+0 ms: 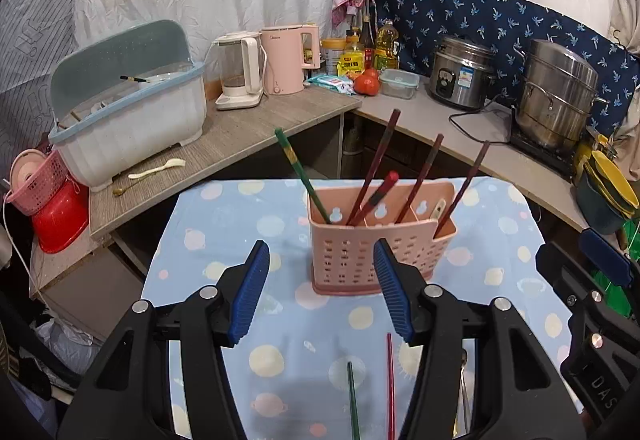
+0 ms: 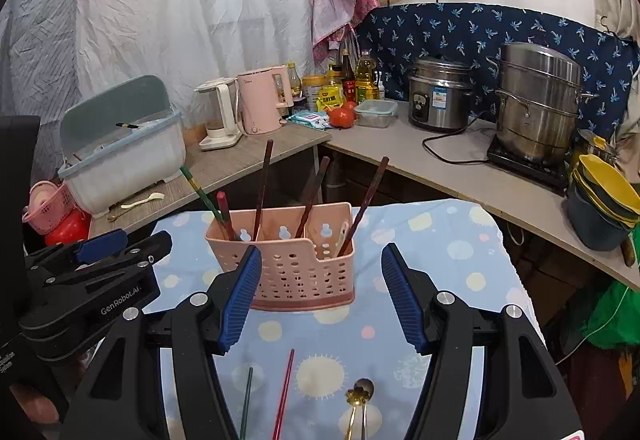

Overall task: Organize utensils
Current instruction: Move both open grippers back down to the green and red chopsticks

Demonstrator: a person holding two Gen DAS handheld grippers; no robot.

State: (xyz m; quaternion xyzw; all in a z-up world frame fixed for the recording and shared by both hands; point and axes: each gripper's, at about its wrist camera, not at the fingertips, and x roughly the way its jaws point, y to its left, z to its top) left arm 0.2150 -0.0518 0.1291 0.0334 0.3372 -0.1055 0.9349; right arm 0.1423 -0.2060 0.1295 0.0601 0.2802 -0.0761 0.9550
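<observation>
Holder: pink perforated utensil caddy (image 1: 380, 252) with compartments, upright on the blue dotted tablecloth (image 1: 224, 240), beyond both grippers.
Contents: dark red chopsticks (image 1: 420, 180), one green chopstick (image 1: 302, 176), a cream handle, all leaning.
Loose items: green chopstick (image 2: 246, 402), red chopstick (image 2: 284, 396), gold spoon (image 2: 358, 396) lying flat on the cloth.
Left gripper (image 1: 322, 290): jaws apart, nothing between.
Right gripper (image 2: 320, 298): jaws apart, empty.

Clothed table (image 2: 460, 240) — caddy (image 2: 296, 272), chopsticks (image 2: 282, 400), spoon (image 2: 356, 400)

Black claw (image 1: 320, 288), ribbed blue pads (image 1: 250, 296), silver screws.
</observation>
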